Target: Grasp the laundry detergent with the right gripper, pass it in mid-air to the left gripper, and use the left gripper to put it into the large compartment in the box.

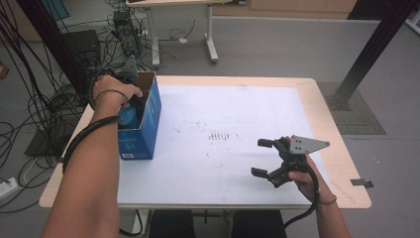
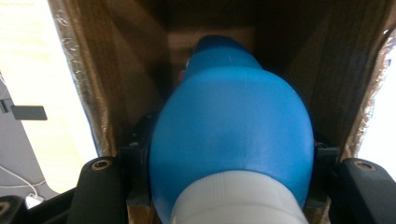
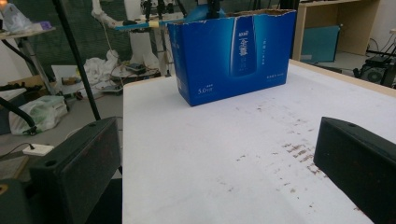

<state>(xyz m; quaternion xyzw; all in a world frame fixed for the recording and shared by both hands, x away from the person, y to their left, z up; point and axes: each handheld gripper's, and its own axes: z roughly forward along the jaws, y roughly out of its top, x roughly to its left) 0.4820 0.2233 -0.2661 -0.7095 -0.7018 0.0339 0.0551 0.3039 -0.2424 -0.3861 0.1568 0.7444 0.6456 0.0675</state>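
**Blue bottle held inside the open box**

Blue bottle, white cap toward the camera, sat clamped between the left gripper's black jaws; the left gripper view put it down inside the blue carton, brown cardboard walls on both sides and the far end of the box behind the bottle's tip. High view gave only a sliver of blue under the person's left hand at the carton's open top, so the jaw contact was readable from the gripper camera alone. Pads pressed on both flanks of the bottle, jaws closed on it.

Right gripper rested at the near right of the white table, held in the right hand, jaws spread wide with nothing between them. High view showed that gap from above; the right gripper view showed the same two jaws at its bottom corners with bare tabletop between.

Right gripper view also gave the carton's printed long side, a bottle graphic on it, and the torn top rim, which the high view did not show. Brown speckled stains on the tabletop appeared in both.

Count: one bottle, one carton, two grippers, one table in use, a second table beyond it. Carton stood upright at the table's far left edge, well apart from the right gripper.
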